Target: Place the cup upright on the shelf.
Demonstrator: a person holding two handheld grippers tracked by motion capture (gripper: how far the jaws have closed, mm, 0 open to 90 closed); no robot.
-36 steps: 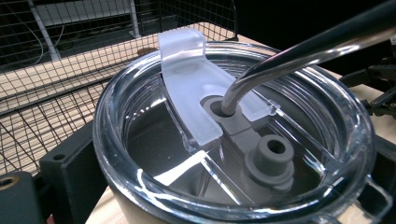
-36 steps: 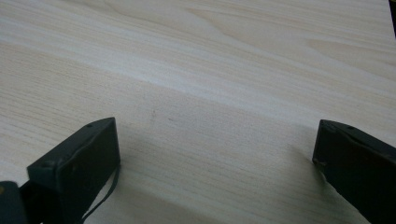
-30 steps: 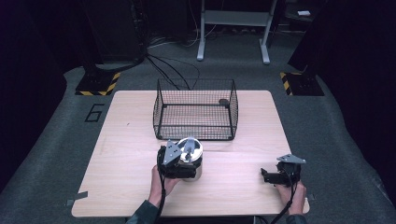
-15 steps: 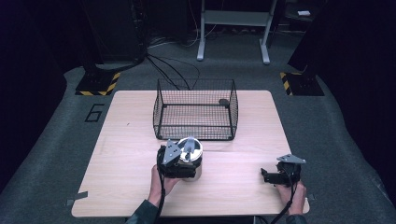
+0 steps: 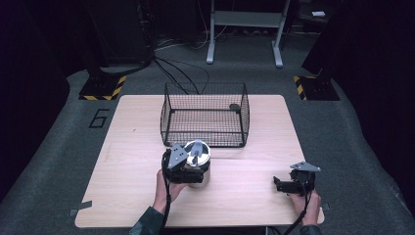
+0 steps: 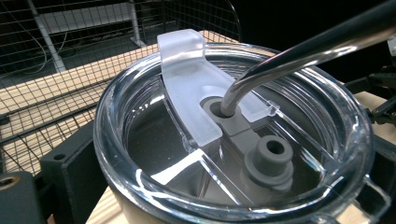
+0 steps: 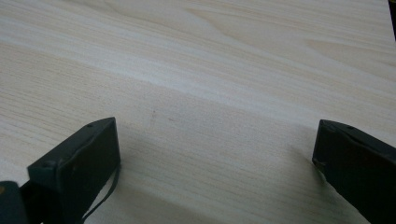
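Two grippers working: left gripper (image 5: 188,169) is clamping the lidded tumbler (image 5: 196,155), standing just in front of the wire basket (image 5: 204,117). Right gripper (image 5: 286,185) is idling, jaws spread, well right of basket. Likely next: lifting the tumbler clear over the basket's near wall.

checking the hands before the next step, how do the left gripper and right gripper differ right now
The left gripper has its jaws around a steel tumbler with a clear lid and metal straw; the right gripper has its jaws spread wide over bare table, holding nothing. The left sits just in front of the wire basket, the right near the table's right front edge. Each is held in one hand over the table.
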